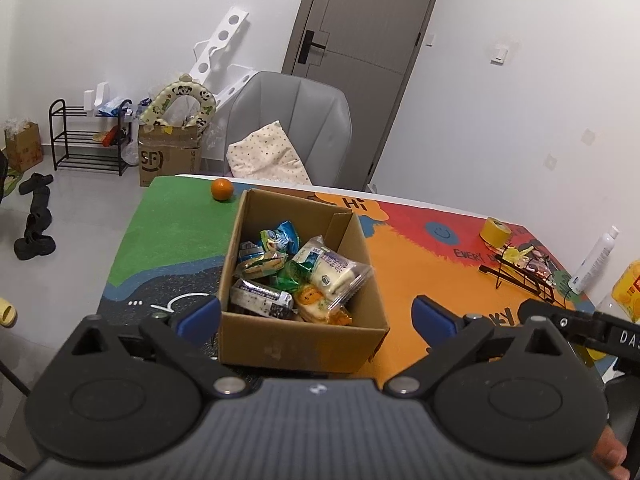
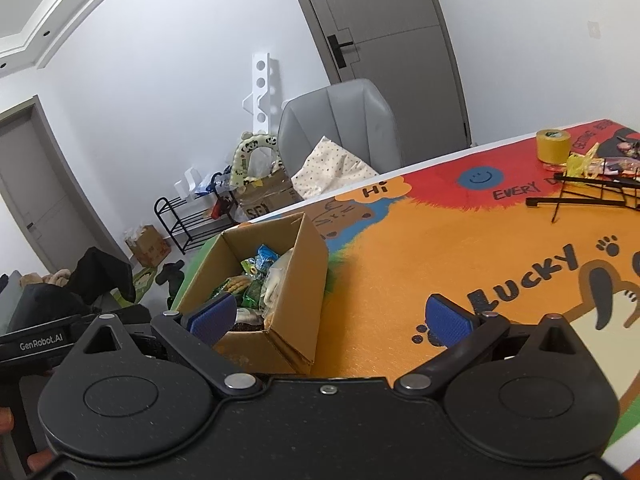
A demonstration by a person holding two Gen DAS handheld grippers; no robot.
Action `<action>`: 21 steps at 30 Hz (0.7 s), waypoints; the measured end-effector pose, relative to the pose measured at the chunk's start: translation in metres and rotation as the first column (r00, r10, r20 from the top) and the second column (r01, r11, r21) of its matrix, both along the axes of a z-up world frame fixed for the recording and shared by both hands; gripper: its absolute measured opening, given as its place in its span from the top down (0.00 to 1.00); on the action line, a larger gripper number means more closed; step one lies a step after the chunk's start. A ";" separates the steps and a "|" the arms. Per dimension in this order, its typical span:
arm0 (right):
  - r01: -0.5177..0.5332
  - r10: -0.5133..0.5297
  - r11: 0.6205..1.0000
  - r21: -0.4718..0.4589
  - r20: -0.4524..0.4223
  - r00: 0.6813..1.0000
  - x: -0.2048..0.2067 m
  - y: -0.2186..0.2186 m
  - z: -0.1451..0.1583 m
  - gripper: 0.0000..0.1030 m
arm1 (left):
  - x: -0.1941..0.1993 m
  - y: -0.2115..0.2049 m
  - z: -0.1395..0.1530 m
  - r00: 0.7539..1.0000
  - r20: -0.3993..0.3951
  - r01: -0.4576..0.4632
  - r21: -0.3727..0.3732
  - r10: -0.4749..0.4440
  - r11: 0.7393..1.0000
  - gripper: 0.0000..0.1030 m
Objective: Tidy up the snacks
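On a colourful table mat (image 1: 420, 248), the cardboard box (image 1: 296, 344) filled with wrapped snacks (image 1: 324, 268) sits at twelve o'clock. Left gripper (image 1: 316, 314) and right gripper (image 2: 332, 316) gape wide, holding nothing.

Box (image 1: 296, 344): matt brown cardboard, w/ glossy plastic snack wrappers (image 1: 328, 270) inside. Table mat (image 1: 420, 256): printed, matt, slightly grainy. Gripper pads (image 2: 448, 320): blue ribbed rubber; bodies matt black plastic, metal pins.
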State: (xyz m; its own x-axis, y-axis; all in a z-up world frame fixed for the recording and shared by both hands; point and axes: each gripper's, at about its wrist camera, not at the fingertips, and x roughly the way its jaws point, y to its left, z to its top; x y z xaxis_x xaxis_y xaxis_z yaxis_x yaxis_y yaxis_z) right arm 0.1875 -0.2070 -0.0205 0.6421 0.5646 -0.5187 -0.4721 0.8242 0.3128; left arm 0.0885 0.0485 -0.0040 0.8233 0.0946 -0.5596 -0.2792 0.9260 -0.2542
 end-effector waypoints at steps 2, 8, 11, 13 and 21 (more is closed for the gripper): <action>0.002 -0.002 1.000 0.002 0.006 1.000 -0.005 -0.002 0.003 0.00 | -0.005 -0.002 0.003 1.000 0.007 0.006 0.005 -0.006 1.000 0.02; -0.005 0.005 1.000 -0.003 0.024 1.000 -0.019 -0.007 0.008 0.00 | -0.019 -0.010 0.010 1.000 0.024 0.019 0.025 -0.019 1.000 0.01; -0.006 0.006 1.000 -0.003 0.024 1.000 -0.026 -0.012 0.010 0.00 | -0.030 -0.014 0.012 0.999 0.036 0.028 0.033 -0.029 0.999 0.01; -0.008 0.008 1.000 -0.003 0.032 0.999 -0.032 -0.015 0.013 0.00 | -0.038 -0.018 0.014 0.998 0.048 0.038 0.045 -0.040 0.998 0.01; -0.008 0.010 1.000 -0.018 0.074 0.997 -0.059 -0.027 0.029 0.00 | -0.061 -0.022 0.022 0.997 0.062 0.046 0.055 -0.050 0.997 0.01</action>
